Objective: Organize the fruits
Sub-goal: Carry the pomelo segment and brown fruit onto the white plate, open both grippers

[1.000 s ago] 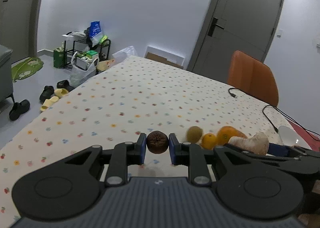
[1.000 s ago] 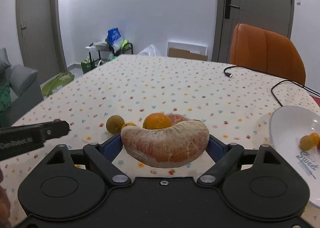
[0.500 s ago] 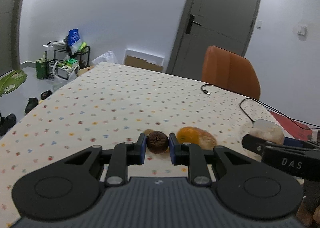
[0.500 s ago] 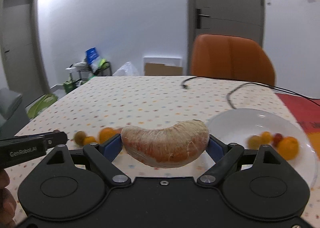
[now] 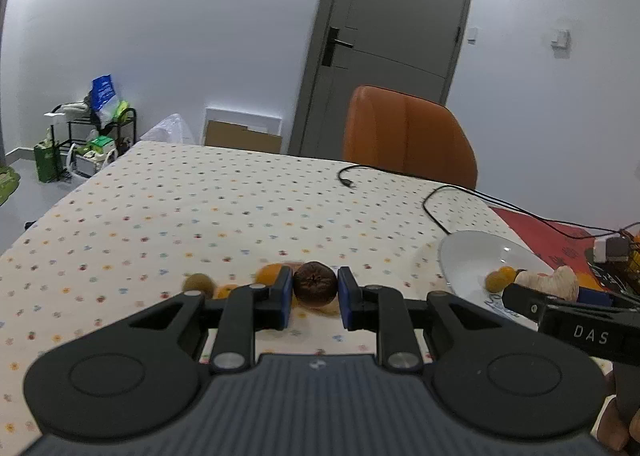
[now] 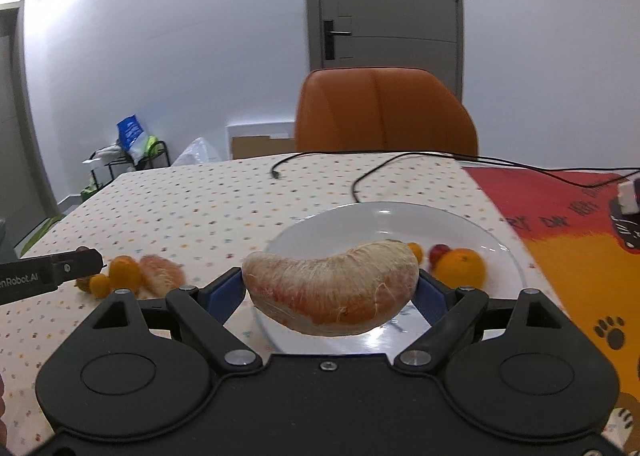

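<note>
Dotted tablecloth (image 5: 200,208) underneath; right gripper (image 6: 330,292) clamped pomelo segment (image 6: 330,288) over white plate (image 6: 500,252), likely for drop-off; left gripper (image 5: 314,294) pinched brown fruit (image 5: 315,287), waiting.

Our left gripper (image 5: 315,298) is black with blue pads (image 5: 285,298), silver screws and a ribbed grey body. Our right gripper (image 6: 331,290) matches, black with blue pads (image 6: 224,292); white "DAS" lettering marks its side at 3 o'clock.
</note>
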{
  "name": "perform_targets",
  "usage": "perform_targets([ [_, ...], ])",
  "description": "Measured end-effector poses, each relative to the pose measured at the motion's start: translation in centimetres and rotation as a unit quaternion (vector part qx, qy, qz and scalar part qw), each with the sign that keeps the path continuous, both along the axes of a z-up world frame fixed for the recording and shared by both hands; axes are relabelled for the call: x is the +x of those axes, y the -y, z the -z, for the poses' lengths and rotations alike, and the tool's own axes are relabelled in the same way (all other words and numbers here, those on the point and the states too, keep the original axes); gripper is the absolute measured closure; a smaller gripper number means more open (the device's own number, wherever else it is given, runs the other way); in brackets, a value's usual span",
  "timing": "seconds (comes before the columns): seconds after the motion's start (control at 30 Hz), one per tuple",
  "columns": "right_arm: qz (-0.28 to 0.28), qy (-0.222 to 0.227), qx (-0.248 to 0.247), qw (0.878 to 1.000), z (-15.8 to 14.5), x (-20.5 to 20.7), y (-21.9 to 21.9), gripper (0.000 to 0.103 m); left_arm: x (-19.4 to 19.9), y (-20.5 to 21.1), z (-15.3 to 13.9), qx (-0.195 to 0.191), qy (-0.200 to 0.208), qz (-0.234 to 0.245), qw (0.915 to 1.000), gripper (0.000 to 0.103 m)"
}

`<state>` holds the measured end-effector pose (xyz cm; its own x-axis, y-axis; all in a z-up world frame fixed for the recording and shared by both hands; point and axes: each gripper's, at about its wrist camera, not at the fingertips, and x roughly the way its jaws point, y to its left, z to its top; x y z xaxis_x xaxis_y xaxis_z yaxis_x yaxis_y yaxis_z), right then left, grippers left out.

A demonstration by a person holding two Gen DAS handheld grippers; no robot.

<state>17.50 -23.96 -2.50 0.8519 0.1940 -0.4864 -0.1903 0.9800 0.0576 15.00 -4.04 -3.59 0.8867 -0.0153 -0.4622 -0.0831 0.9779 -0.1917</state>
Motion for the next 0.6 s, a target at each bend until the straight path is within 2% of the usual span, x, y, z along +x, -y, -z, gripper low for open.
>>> perform_targets([
  [0.4, 0.016, 0.000, 0.012, 1.000, 1.1, 0.4, 4.2, 0.016, 1.4, 4.0, 0.1, 0.018, -0.004, 0.033, 0.9993, 0.081],
  [0.6, 0.011, 0.003, 0.021, 1.000, 1.8, 0.6, 5.7, 0.010, 2.2, 6.2, 0.2, 0.028, -0.006, 0.052, 0.9982, 0.081],
])
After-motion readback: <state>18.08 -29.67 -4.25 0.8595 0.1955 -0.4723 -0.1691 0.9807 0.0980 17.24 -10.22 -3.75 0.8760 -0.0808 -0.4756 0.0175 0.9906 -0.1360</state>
